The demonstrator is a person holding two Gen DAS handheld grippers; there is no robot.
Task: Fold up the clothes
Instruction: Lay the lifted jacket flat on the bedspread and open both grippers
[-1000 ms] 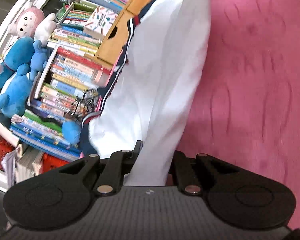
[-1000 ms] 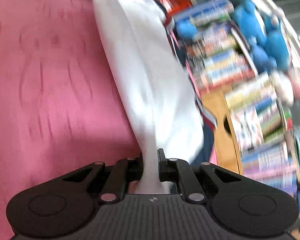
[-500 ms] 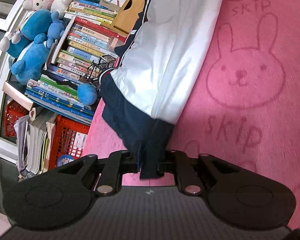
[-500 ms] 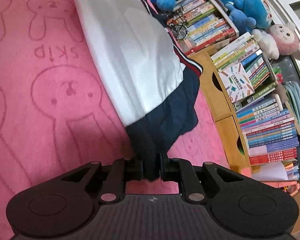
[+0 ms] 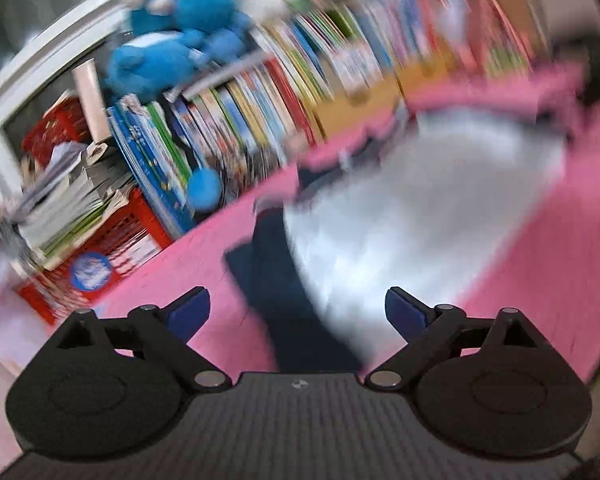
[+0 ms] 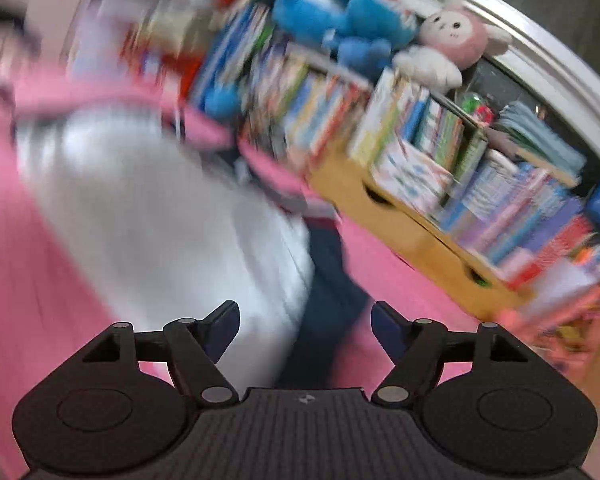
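Note:
A white and navy garment point(image 5: 400, 220) lies on the pink blanket point(image 5: 548, 248), folded into a long band with its navy end nearest me. My left gripper point(image 5: 298, 314) is open and empty, just above that navy end. The garment also shows in the right wrist view point(image 6: 160, 216) on the pink blanket point(image 6: 28, 280). My right gripper point(image 6: 305, 326) is open and empty over the garment's near edge, where white meets navy. Both views are blurred by motion.
A row of books point(image 5: 260, 120) and wooden boxes point(image 6: 412, 240) lines the far edge of the blanket. Blue plush toys point(image 5: 172, 48) and a pink plush point(image 6: 456, 36) sit on top. A red crate point(image 5: 112, 240) with papers stands at the left.
Both grippers have let go of the garment's navy end and opened wide. The garment now lies on the blanket. Both cameras have swung and are moving fast.

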